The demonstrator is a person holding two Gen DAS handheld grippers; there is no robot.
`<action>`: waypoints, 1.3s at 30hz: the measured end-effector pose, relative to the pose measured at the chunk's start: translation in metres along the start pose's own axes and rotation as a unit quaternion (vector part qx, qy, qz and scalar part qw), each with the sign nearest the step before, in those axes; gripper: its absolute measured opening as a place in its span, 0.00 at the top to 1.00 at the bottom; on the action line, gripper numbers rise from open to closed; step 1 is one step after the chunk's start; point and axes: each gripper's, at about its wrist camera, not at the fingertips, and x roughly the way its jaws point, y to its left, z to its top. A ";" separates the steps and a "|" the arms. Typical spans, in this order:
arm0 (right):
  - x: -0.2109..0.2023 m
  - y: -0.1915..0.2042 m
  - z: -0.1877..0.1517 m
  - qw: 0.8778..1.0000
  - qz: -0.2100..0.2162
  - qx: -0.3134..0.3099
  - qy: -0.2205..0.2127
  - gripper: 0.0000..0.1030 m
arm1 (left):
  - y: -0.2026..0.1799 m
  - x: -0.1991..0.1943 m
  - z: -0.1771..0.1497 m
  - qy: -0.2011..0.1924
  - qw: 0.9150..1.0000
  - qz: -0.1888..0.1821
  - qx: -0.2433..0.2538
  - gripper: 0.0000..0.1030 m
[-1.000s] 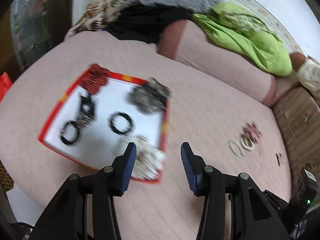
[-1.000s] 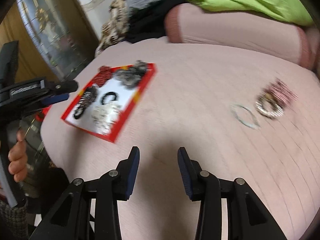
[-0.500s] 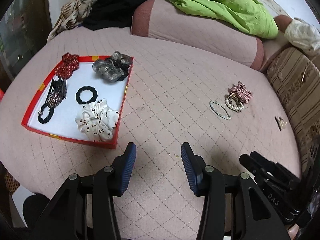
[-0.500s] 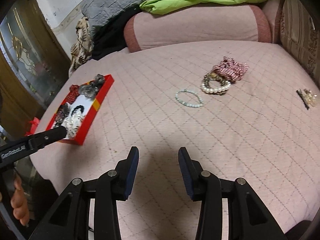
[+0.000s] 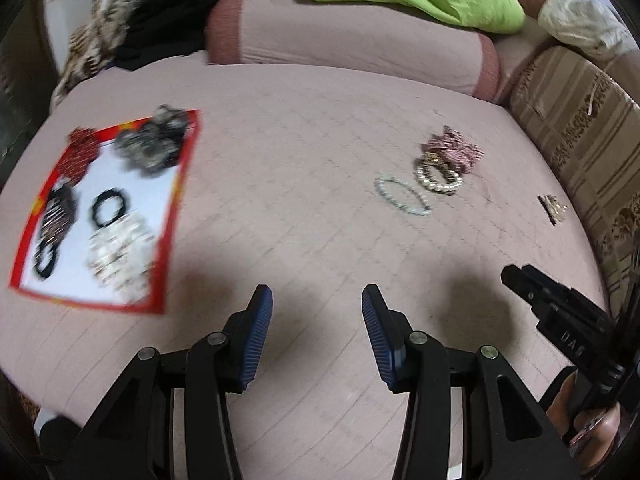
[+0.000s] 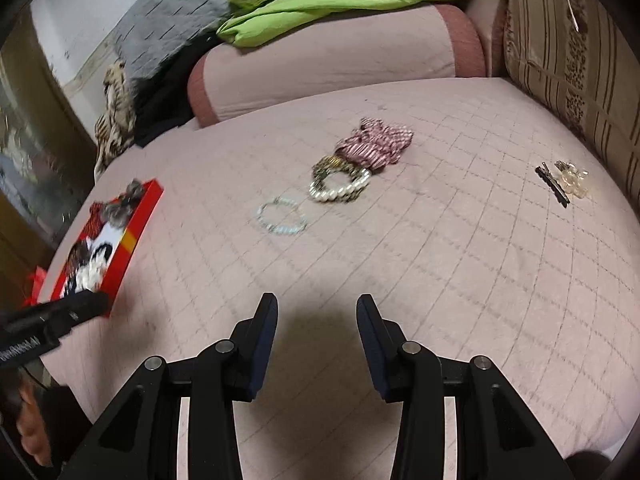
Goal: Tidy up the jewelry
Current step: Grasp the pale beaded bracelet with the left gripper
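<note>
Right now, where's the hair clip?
In the right wrist view the hair clip lies alone on the pink quilt, far right, beside the striped cushion, well right of the pink scrunchie.

A pink quilted bed [image 6: 460, 264] carries everything. A red tray [image 5: 172, 216] sits near its left edge. Bracelets [image 6: 340, 184], a scrunchie [image 6: 376, 142] and hair clips [image 6: 560, 180] lie toward the right.

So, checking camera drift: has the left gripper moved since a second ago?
Yes. In its own view the red tray has slid from centre to the left edge, so the left gripper swung right, toward the bracelets.
</note>
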 end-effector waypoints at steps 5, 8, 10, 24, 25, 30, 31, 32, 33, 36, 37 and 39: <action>0.019 -0.026 0.030 1.000 0.004 0.019 0.003 0.57 | -0.023 0.046 0.031 0.020 0.999 -0.035 0.005 0.56; 0.035 -0.043 0.048 0.999 0.020 0.045 0.007 0.58 | -0.034 0.074 0.052 0.032 0.998 -0.050 0.006 0.58; 0.049 -0.051 0.061 0.998 0.030 0.060 0.011 0.69 | -0.040 0.093 0.063 0.040 0.998 -0.050 0.006 0.60; 0.128 -0.060 0.095 0.994 0.044 0.086 0.055 0.91 | -0.049 0.152 0.086 0.053 0.998 -0.040 0.012 0.95; 0.125 -0.060 0.093 0.994 0.050 0.084 0.057 0.91 | -0.045 0.150 0.085 0.057 0.997 -0.047 0.011 0.95; 0.092 -0.055 0.062 0.992 0.079 0.070 0.074 0.99 | -0.016 0.121 0.057 0.067 0.996 -0.057 -0.012 0.95; 0.083 -0.056 0.054 0.991 0.089 0.071 0.076 0.99 | -0.011 0.115 0.050 0.068 0.996 -0.059 -0.015 0.95; 0.069 -0.057 0.043 0.990 0.101 0.071 0.075 0.99 | -0.006 0.108 0.042 0.068 0.996 -0.062 -0.018 0.95; 0.059 -0.057 0.036 0.990 0.104 0.068 0.073 0.99 | 0.000 0.102 0.033 0.069 0.995 -0.065 -0.020 0.95; 0.029 -0.059 0.013 0.995 0.063 0.037 0.061 0.99 | 0.013 0.088 0.009 0.068 0.995 -0.067 -0.027 0.95; 0.022 -0.061 0.007 0.997 0.041 0.029 0.057 0.99 | 0.017 0.085 0.003 0.067 0.995 -0.070 -0.031 0.95; 0.016 -0.067 0.005 0.997 0.034 0.035 0.053 0.98 | 0.020 0.082 -0.001 0.066 0.994 -0.076 -0.034 0.95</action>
